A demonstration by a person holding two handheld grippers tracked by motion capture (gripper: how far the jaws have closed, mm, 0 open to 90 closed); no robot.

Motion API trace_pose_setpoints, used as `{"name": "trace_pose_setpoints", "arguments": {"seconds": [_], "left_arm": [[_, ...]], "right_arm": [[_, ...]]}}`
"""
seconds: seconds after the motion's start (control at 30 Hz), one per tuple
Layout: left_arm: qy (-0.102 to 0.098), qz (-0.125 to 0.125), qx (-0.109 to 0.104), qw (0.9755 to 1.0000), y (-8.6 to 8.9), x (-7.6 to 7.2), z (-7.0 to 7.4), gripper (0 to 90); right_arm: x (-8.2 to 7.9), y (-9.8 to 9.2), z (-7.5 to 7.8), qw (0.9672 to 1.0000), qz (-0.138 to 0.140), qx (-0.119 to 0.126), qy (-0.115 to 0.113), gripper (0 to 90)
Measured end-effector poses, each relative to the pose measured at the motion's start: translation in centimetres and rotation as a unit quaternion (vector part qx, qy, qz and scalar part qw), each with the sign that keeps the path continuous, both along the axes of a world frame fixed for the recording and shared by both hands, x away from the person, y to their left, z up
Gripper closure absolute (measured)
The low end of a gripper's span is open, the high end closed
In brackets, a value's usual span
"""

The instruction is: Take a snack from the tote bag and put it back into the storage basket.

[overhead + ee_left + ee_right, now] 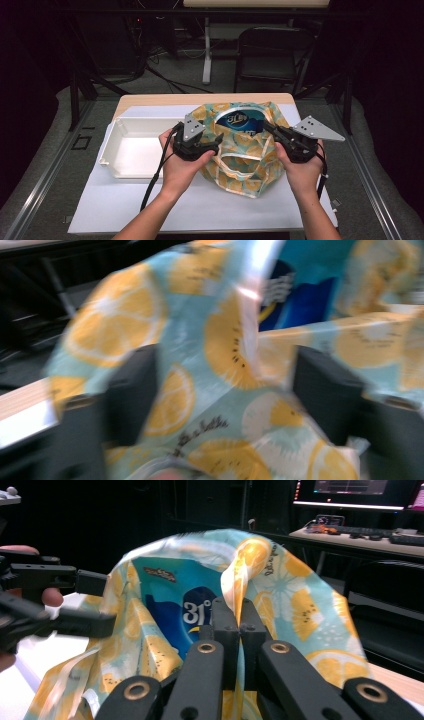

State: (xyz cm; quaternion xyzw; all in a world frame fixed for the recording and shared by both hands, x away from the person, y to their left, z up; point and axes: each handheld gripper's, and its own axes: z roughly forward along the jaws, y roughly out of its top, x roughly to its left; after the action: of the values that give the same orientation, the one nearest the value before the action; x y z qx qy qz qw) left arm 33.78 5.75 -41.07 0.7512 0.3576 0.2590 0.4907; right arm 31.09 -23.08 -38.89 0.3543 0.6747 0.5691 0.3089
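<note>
A: What is the right gripper [239, 611] doing?

B: Its jaws are pinched tight on the rim of the lemon-print bag [245, 155], with a fold of the fabric rising between the two black fingers [226, 625].

A: And the left gripper [216, 141]?

B: Its jaws stand apart. In the left gripper view the bag's cloth [210, 390] lies in the gap between them, but the pads do not press on it. That view is blurred, so I cannot tell whether a fingertip brushes the fabric.

A: Where is the bag?

B: On the white sheet [125, 205] covering the table, between the two hands, its mouth held up and open. A blue packet [240, 121] shows inside it.

A: Anything beside it?

B: A white plastic tray [112, 145] lies just beside the bag, on the left gripper's side.
</note>
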Motion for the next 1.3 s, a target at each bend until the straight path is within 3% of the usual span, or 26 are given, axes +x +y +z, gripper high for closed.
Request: {"name": "trace_pose_setpoints", "arguments": {"seconds": [0.07, 0.13, 0.17, 0.27, 0.43, 0.53, 0.63, 0.77, 0.83, 0.93, 0.97, 1.1, 1.2, 1.3], "left_arm": [[0.005, -0.002, -0.013, 0.9999, 0.9, 0.4, 0.1, 54.5], [0.021, -0.035, -0.034, 0.9986, 1.8, 0.9, 0.4, 81.7], [0.023, -0.044, -0.037, 0.9981, 2.0, 1.0, 0.6, 88.9], [0.018, -0.054, -0.029, 0.9980, 2.4, 1.2, 1.4, 90.0], [0.000, -0.043, -0.045, 0.9981, 3.0, 2.1, 3.3, 90.0], [0.004, -0.037, -0.057, 0.9977, 3.4, 3.5, 4.7, 90.0], [0.024, -0.036, -0.070, 0.9966, 3.6, 5.5, 5.2, 90.0], [0.066, -0.033, -0.082, 0.9939, 3.7, 8.1, 4.4, 90.0], [0.093, -0.039, -0.094, 0.9904, 3.8, 9.3, 3.4, 89.9], [0.140, -0.050, -0.113, 0.9824, 3.9, 10.5, 2.1, 89.1], [0.148, -0.050, -0.112, 0.9814, 3.8, 10.7, 1.7, 88.6], [0.160, -0.047, -0.095, 0.9814, 3.7, 10.8, 0.1, 85.0], [0.156, -0.042, -0.099, 0.9819, 4.3, 10.5, -0.4, 84.3], [0.149, -0.039, -0.102, 0.9827, 4.6, 10.4, -0.3, 86.5]], "right_arm": [[0.0, -0.4, 0.1, 1.0000, -0.005, 0.000, -0.001, 90.0], [0.1, -0.9, 0.1, 0.9999, -0.012, -0.003, -0.002, 90.0], [0.2, -1.1, 0.1, 0.9999, -0.016, -0.006, -0.002, 90.0], [0.4, -1.4, 0.3, 0.9998, -0.021, -0.008, -0.002, 90.0], [1.3, -1.4, 1.0, 0.9993, -0.030, -0.017, -0.009, 90.0], [2.2, -1.3, 1.8, 0.9990, -0.036, -0.026, -0.009, 90.0], [3.2, -1.4, 2.4, 0.9989, -0.038, -0.026, -0.004, 90.0], [5.0, -1.3, 2.5, 0.9985, -0.042, -0.030, 0.022, 90.0], [5.8, -1.3, 2.4, 0.9978, -0.046, -0.028, 0.038, 89.2], [6.7, -1.9, 2.2, 0.9964, -0.059, -0.014, 0.060, 85.3], [7.0, -2.2, 2.0, 0.9952, -0.065, -0.005, 0.072, 84.6], [7.8, -3.0, 0.6, 0.9916, -0.068, -0.013, 0.109, 75.6], [7.2, -3.7, -0.4, 0.9930, -0.049, 0.005, 0.108, 58.5], [5.9, -4.4, -0.7, 0.9944, -0.047, 0.015, 0.094, 48.4]]}}
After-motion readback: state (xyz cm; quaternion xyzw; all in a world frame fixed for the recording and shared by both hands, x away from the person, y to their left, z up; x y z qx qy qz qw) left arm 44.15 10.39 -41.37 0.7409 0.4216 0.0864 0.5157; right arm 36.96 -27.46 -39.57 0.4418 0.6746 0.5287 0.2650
